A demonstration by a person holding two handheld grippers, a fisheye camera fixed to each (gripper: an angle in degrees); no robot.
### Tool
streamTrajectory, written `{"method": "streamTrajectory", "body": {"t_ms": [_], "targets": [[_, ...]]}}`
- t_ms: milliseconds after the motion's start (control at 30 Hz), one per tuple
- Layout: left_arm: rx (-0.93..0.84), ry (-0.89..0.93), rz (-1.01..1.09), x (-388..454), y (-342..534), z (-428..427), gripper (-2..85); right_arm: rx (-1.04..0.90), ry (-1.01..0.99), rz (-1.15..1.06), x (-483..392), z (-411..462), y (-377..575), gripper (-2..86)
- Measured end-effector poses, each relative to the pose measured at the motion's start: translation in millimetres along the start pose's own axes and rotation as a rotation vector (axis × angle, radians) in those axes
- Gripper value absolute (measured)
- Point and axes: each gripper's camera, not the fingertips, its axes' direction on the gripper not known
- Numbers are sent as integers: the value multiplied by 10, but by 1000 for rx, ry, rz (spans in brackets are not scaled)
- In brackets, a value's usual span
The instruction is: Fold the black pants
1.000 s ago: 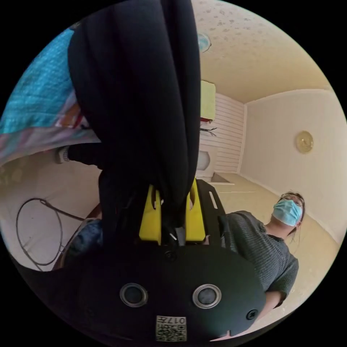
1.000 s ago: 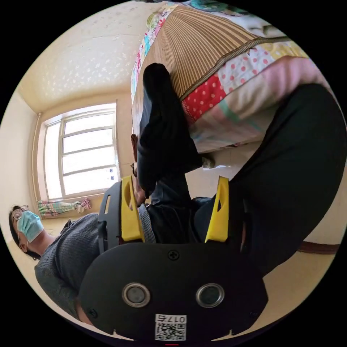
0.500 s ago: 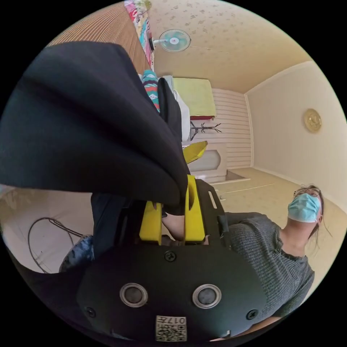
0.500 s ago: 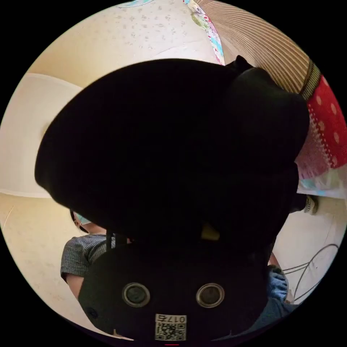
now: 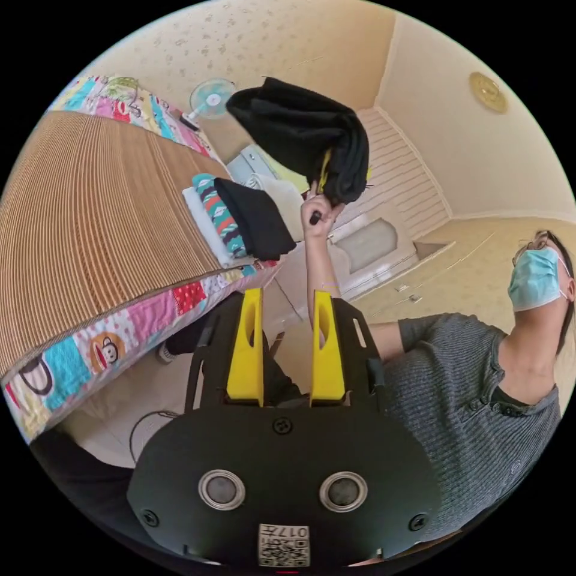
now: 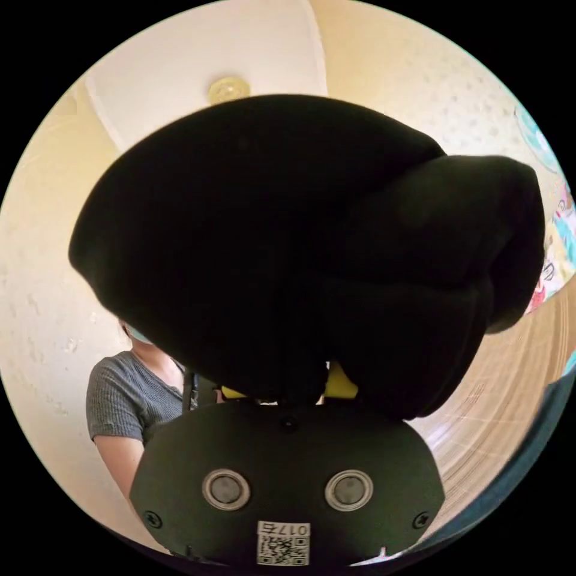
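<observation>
The black pants [image 5: 300, 129] hang as a folded bundle high in the air over my right gripper [image 5: 326, 180], which a hand [image 5: 318, 211] holds up beside the bed. In the right gripper view the pants [image 6: 288, 240] drape over my right gripper [image 6: 288, 360] and hide its jaws except for two slivers of yellow. The bundle hangs from it, clear of everything else. My left gripper [image 5: 287, 300] is lower, near the bed's edge, its yellow jaws a little apart with nothing between them.
A bed with a striped mat [image 5: 90, 210] and a patchwork quilt edge [image 5: 90, 354] lies to the left. A stack of folded clothes [image 5: 240, 216] sits at its far end. A fan [image 5: 210, 99] stands behind. The person [image 5: 468, 390] is at the right. A cable [image 5: 150, 423] lies on the floor.
The pants have left the left gripper's jaws, which have parted slightly. The right gripper, open beside the pants a second ago, now carries the bundle raised high. Both cameras swung.
</observation>
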Motion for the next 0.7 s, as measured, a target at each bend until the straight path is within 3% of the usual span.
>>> {"method": "streamTrajectory", "body": {"t_ms": [67,167,200,267,367,533,600,700], "targets": [[-1,111,-129,-341,208,192,123,42,149,87,92,-345,94,191],[35,209,-252,-634,441,366,108,140,490,388,320,-1013,595,180],[39,214,-269,-665,469,392,107,157,636,506,334,-1216,847,168],[37,187,-298,-704,495,464,105,196,736,556,196,-1392,1161,137],[16,114,-294,-673,399,525,105,286,720,463,-265,-1468,1525,99],[7,50,-280,-677,180,631,102,313,1001,338,-1021,-1080,1920,20],[14,-14,-270,-666,121,634,93,258,1064,224,-1256,-716,2026,10],[102,-254,-254,-593,132,443,58,98,1033,117,-1279,-160,2065,6]]}}
